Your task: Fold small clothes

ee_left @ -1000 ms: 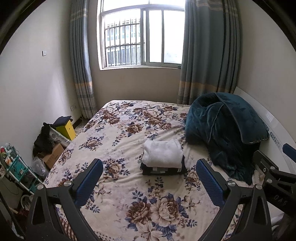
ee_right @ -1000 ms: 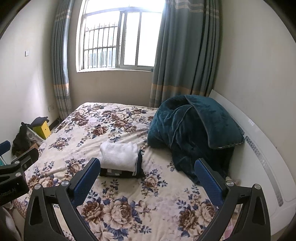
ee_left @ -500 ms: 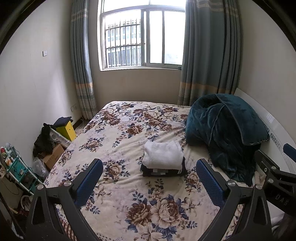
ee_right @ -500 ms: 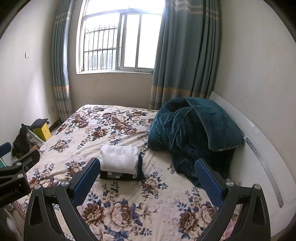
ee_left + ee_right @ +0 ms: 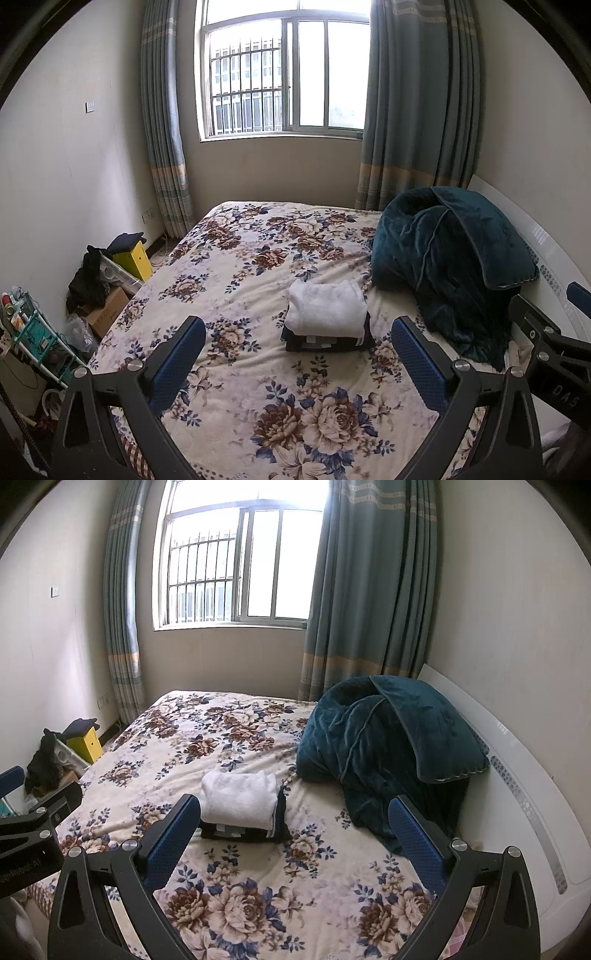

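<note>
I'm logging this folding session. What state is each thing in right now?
Left hand-held gripper: open, empty.
Right hand-held gripper: open, empty.
White garment: folded, on top of the stack.
Dark garment: folded, under the white one.
Teal blanket: bunched up by the headboard.
Curtains: drawn aside.
Bed cover: spread flat.

Dark garment [image 5: 328, 341] under the folded white garment [image 5: 327, 308]: mostly covered, only its edges showed; kind could not be told. Headboard [image 5: 517, 775] partly hidden behind the teal blanket [image 5: 376, 746]. Right gripper body [image 5: 554, 347] cut by the left-wrist frame edge. Shelf items [image 5: 22, 314] at lower left too small to identify.
</note>
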